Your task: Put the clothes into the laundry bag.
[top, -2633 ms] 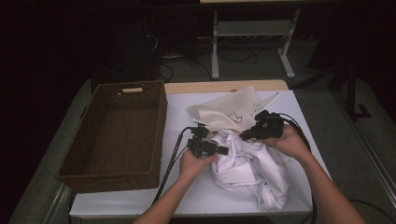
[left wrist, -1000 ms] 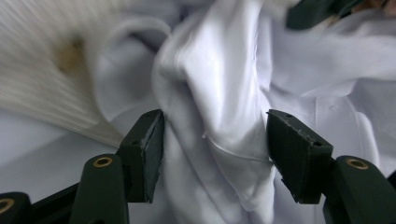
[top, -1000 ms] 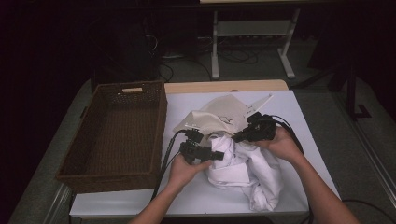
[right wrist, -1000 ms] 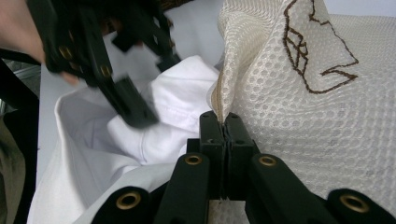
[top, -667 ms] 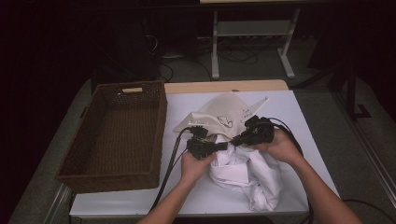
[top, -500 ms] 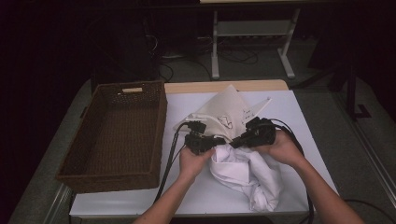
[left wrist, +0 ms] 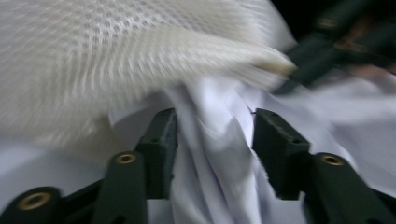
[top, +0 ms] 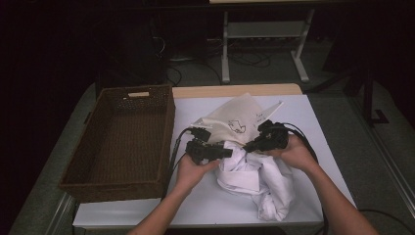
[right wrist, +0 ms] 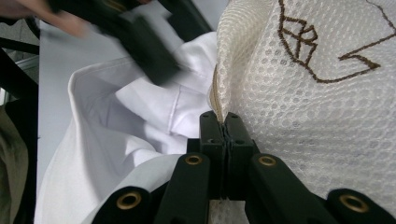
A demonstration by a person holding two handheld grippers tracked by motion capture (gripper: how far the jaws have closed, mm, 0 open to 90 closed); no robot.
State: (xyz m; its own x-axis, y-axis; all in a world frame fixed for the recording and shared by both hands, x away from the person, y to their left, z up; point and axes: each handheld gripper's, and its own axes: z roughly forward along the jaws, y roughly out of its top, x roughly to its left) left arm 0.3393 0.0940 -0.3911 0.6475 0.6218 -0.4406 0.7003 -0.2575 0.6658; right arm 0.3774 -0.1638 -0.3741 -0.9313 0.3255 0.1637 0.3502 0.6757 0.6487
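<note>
Table (top: 313, 127): bag (right wrist: 317, 93) logo, R view.

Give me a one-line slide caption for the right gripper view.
Right gripper shut on the mesh laundry bag's opening edge, the white garment bunched beside it on the table.

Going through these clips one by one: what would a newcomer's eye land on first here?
At the middle of the white table, a crumpled white garment is half under a cream mesh laundry bag with a brown outline drawing. The right tongs are shut on the bag's edge; the left tongs, just opening, straddle a fold of the garment. A dark wicker basket sits on the left.
</note>
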